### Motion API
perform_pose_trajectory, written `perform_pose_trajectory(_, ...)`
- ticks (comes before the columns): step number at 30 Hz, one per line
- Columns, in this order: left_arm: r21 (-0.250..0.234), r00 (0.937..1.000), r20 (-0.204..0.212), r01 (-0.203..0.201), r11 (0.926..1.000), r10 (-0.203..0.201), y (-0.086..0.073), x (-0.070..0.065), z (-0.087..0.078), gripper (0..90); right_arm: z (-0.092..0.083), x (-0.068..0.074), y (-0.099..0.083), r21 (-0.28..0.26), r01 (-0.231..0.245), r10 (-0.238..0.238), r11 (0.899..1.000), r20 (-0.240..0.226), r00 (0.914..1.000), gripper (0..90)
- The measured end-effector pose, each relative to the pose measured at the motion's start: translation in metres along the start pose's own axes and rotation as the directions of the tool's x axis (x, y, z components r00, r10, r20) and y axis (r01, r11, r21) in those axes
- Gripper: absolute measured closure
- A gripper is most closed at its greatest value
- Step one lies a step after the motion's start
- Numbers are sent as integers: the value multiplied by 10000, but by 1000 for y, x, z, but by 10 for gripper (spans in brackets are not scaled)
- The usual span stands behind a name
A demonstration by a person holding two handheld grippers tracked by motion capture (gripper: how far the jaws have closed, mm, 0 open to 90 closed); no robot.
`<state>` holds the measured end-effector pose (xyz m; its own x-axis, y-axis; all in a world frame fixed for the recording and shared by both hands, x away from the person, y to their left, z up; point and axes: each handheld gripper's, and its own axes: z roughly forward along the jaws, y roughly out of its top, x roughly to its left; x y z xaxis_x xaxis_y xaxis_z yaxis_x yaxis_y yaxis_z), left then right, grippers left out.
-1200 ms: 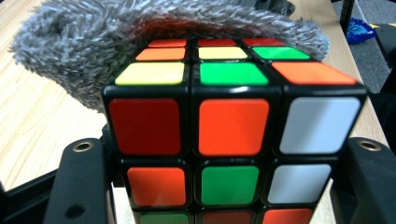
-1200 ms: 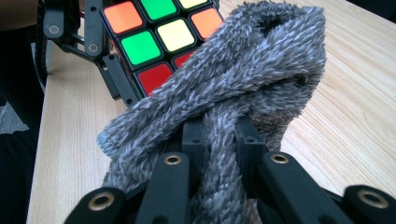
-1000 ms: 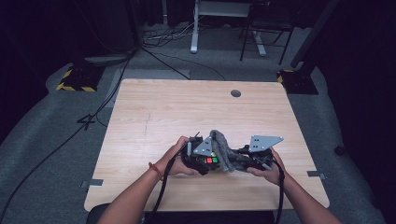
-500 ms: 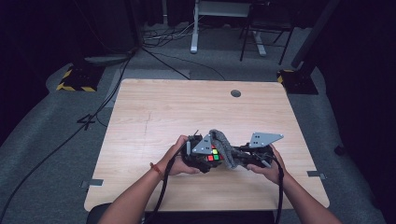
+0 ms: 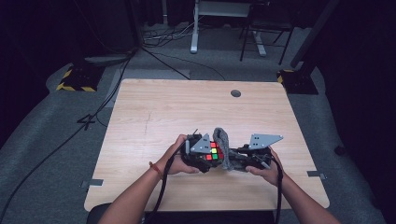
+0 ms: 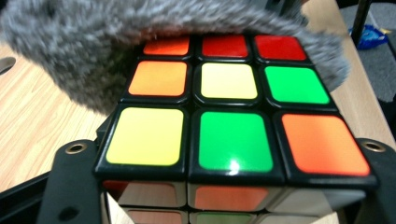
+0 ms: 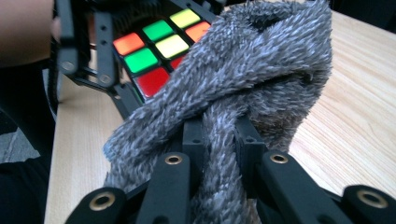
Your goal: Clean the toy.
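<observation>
Both forearms in from the near edge of the bench, angled inward, hands meeting just near of the middle. Left hand wrapped round the left hand-held gripper, pointing right; right hand cupped under the right hand-held gripper, pointing left, so nose to nose, nearly touching.

Puzzle cube sitting between the left jaws, one jaw hugging each side, coloured face turned up at the camera. Jaws just been easing apart a touch, cube still between them and looking gripped from the left gripper view. Same cube in the high view right between the two tools.

Right one clenched tight on a grey fuzzy cloth, a twisted bunch of it pinched between the jaws and the rest flopped over the cube's far edge. Cloth standing up a bit between the tools, draped on the cube's right side.
</observation>
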<state>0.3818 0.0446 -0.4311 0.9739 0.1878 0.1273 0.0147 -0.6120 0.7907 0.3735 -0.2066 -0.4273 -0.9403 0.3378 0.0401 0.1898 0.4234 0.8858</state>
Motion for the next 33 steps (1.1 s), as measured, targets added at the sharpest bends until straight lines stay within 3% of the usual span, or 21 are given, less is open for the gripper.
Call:
perform_pose_trajectory(6, 57, 9993, 339, 176, 9998, -178, -1, 1, 0, 319, -3, 0, 0, -8, 155, -155, 9999, -24, 9999, 790)
perform_pose_trajectory(9, -77, 9976, 656, 232, 9997, -226, -2, 2, 0, 331, -2, -2, -1, 148, 131, -130, 9998, -29, 9999, 791)
perform_pose_trajectory(12, -78, 9972, 702, 274, 9996, -268, -2, 2, 0, 332, -1, -4, -2, 135, -21, 22, 9999, -117, 9999, 792)
perform_pose_trajectory(14, -138, 9919, 1095, 663, 9977, -644, -3, 6, 0, 329, -1, -4, -1, 188, -17, 18, 9998, -73, 10000, 793)
perform_pose_trajectory(15, -138, 9919, 1095, 663, 9977, -644, -3, 6, 0, 325, -1, -4, -1, 188, -17, 18, 9998, -73, 10000, 793)
perform_pose_trajectory(16, 256, 9966, 623, 517, 9983, -532, -1, 4, 3, 317, 0, -3, -1, 115, -105, 105, 9999, -54, 9999, 793)
perform_pose_trajectory(17, 256, 9966, 623, 517, 9983, -532, -1, 4, 3, 328, 0, -3, -1, 115, -105, 105, 9999, -54, 9999, 793)
perform_pose_trajectory(18, 813, 9981, 600, 81, 9967, -130, 0, 0, 8, 330, 0, -2, 0, -5, -159, 159, 9999, -228, 9996, 794)
perform_pose_trajectory(19, 813, 9981, 600, 81, 9967, -130, 0, 0, 8, 330, 0, -2, 0, -5, -159, 159, 9999, -228, 9996, 794)
perform_pose_trajectory(20, 1261, 9988, 331, -413, 9912, 374, 1, -7, 15, 331, 1, 2, 3, -65, -5, 3, 10000, -269, 9996, 794)
perform_pose_trajectory(21, 1337, 9981, 349, -545, 9895, 503, 0, -8, 17, 333, 1, 4, 5, -38, 142, -143, 9999, -280, 9995, 794)
perform_pose_trajectory(25, 1217, 9990, 240, -417, 9917, 390, 0, -8, 17, 336, 1, 5, 5, -49, 172, -173, 9998, -168, 9997, 794)
perform_pose_trajectory(30, 655, 9998, 128, -137, 9978, 128, 1, -5, 12, 336, -1, -1, 2, 36, 87, -87, 10000, 65, 9999, 796)
perform_pose_trajectory(33, 139, 10000, 44, 69, 9999, -70, 2, -1, 3, 337, 5, -7, -6, 716, -101, 82, 9974, 271, 9996, 795)
